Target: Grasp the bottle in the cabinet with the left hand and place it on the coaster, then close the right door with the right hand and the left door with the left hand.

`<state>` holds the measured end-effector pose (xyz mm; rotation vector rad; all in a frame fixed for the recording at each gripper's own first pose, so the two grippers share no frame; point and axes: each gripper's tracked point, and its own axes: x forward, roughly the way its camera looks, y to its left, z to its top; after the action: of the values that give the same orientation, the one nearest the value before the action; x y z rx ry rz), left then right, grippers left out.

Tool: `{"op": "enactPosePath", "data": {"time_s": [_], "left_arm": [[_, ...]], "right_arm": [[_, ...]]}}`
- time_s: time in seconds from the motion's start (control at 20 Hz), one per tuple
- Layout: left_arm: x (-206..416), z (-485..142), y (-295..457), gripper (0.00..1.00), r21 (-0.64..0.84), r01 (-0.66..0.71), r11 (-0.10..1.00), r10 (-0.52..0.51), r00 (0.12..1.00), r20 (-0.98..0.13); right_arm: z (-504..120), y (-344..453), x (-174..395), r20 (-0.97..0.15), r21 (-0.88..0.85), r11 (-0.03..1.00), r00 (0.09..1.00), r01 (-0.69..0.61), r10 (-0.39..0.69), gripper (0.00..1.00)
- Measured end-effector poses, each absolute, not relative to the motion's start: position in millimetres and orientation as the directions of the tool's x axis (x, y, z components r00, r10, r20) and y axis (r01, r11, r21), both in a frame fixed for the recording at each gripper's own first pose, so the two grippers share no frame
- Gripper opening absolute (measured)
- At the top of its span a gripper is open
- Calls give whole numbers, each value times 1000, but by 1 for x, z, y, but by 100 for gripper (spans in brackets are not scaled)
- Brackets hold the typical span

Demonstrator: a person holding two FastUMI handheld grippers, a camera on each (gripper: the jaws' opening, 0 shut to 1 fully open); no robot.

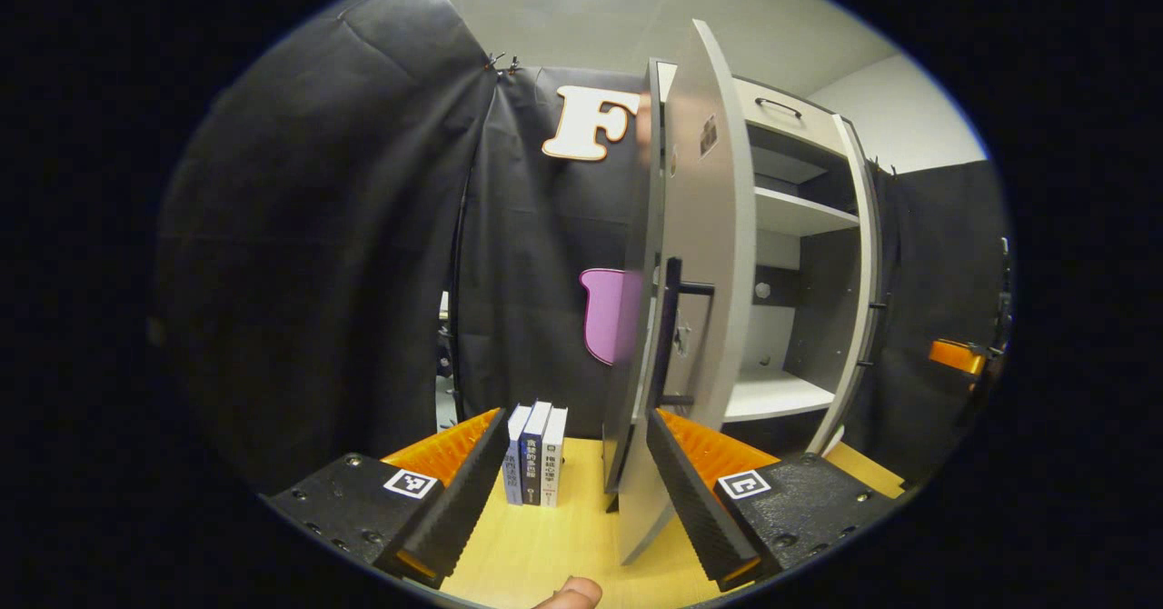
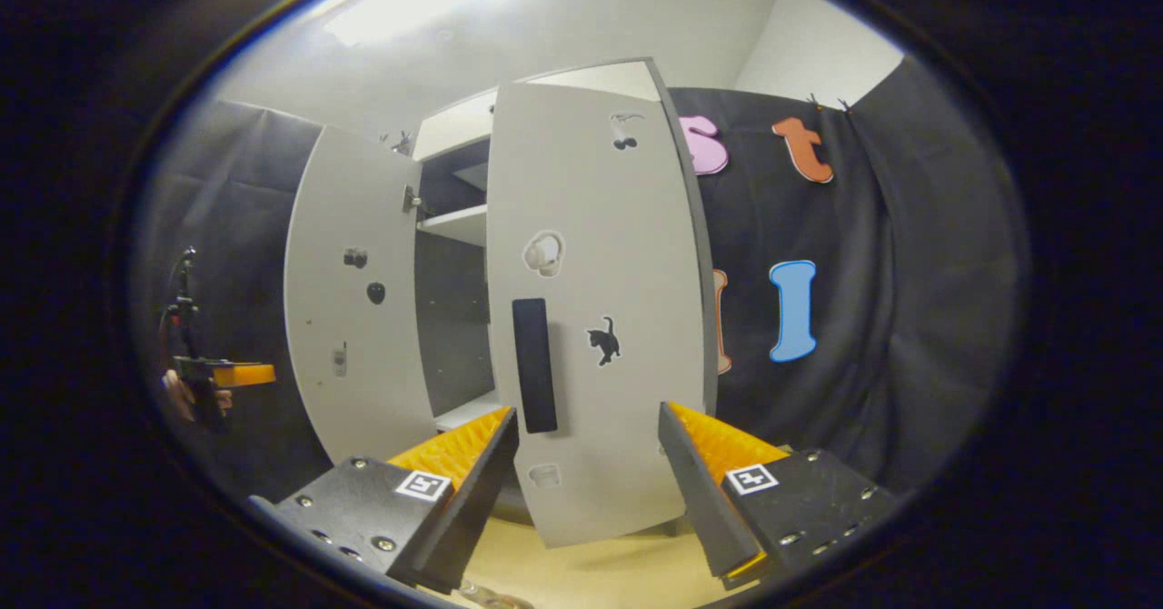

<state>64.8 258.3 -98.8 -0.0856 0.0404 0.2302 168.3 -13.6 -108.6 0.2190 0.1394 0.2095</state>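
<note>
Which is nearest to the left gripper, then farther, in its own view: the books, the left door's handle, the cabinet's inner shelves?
1. Books, standing on the table just ahead between the fingers.
2. Left door's handle, to the right.
3. Inner shelves, farthest, upper right inside the cabinet.

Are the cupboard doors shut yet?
No, both are open. The left door stands edge-on with shelves showing beside it, and the right door hangs ajar with a dark gap beside it.

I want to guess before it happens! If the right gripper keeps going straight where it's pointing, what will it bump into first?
Most likely the cabinet's right door. The right gripper is open and points at that door's outer face, near its dark handle. How far off the door stands is hard to judge.
</note>
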Motion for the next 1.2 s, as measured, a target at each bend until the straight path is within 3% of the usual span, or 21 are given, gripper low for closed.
{"op": "enactPosePath", "data": {"time_s": [0.05,0.15,0.2,0.4,0.6,0.65,0.7,0.75,0.8,0.85,0.9,0.95,1.05,1.2], "left_arm": [[72,-96,264,96,-74,-238,969,235,971,-44],[86,-90,271,94,-73,-252,965,250,967,-44],[90,-87,276,97,-74,-263,962,260,964,-48],[103,-73,283,94,-74,-273,959,271,962,-36],[119,-76,268,96,-62,-282,957,278,958,-73],[118,-74,268,100,-51,-295,954,292,954,-72],[119,-71,266,89,-38,-304,952,301,952,-62],[120,-71,266,88,-17,-315,949,313,947,-70],[120,-68,266,92,-6,-328,945,327,943,-61],[120,-69,265,88,-3,-340,940,339,938,-66],[119,-69,264,92,-11,-346,938,345,937,-56],[119,-68,263,89,-21,-354,935,352,934,-52],[118,-69,261,88,-23,-362,932,361,931,-46],[118,-71,250,94,-7,-360,933,358,931,-68]], "right_arm": [[-107,-19,158,-110,231,955,970,-185,215,90],[-103,-32,138,-112,218,960,973,-173,201,94],[-100,-38,128,-113,206,964,974,-170,196,94],[-91,-54,94,-107,165,975,980,-148,167,94],[-77,-85,65,-78,172,984,996,-39,53,94],[-72,-91,55,-69,183,983,997,-25,38,89],[-69,-94,47,-61,188,982,998,-19,31,94],[-66,-99,37,-57,186,983,998,-9,20,94],[-65,-106,30,-57,175,985,998,3,7,94],[-65,-112,26,-60,157,987,998,23,-13,94],[-63,-118,21,-57,137,990,998,40,-33,99],[-60,-120,14,-55,123,992,998,40,-34,94],[-55,-115,14,-47,101,994,998,34,-29,94],[-50,-111,16,-52,91,995,998,31,-26,94]]}}
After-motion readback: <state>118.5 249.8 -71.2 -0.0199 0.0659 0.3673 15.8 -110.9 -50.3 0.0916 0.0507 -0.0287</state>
